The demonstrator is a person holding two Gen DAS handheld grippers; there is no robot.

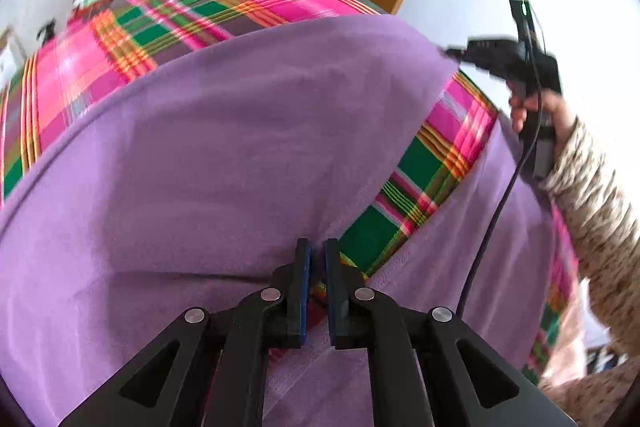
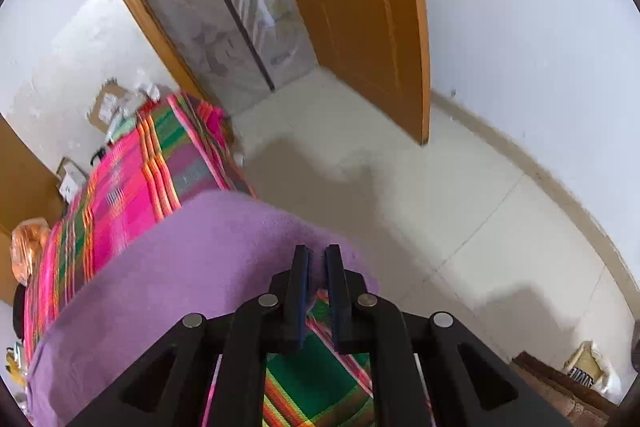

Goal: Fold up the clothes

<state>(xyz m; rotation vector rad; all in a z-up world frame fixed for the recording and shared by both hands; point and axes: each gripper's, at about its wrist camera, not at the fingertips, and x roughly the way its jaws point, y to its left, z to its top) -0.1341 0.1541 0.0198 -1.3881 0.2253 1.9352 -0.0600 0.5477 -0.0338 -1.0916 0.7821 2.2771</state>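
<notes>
We see a big purple cloth (image 1: 224, 147) spread over a bed w/ a bright pink-and-green checked sheet (image 1: 120, 39). In the left wrist view the cloth fills the middle and lower left of the frame. A strip of the sheet shows thru in the lower right, between the main part and another purple part (image 1: 508, 227) that may be a sleeve or a flap; we can't tell which.

Our left gripper (image 1: 318, 259) sits at the bottom middle of that frame. Its fingers are pressed close together and pinch the purple cloth's edge right where it meets the sheet strip.

Our right gripper (image 2: 318, 263) is at the bottom middle of the right wrist view. Its fingers are also nearly together, w/ purple cloth between the tips, so we think it's pinching a corner of the cloth near the bed's edge. The floor (image 2: 400, 167) and a wooden door (image 2: 360, 7) lie past it. In the left wrist view we also see that tool at the upper right, held by a hand (image 1: 536, 115) in a speckled sleeve (image 1: 592, 187).

We think we're mid-fold, both ends gripped. Next, prob. lift both pinched spots together, keep the cloth tight, and lay it flat so edges line up. The pics are blurry, so go slow.
</notes>
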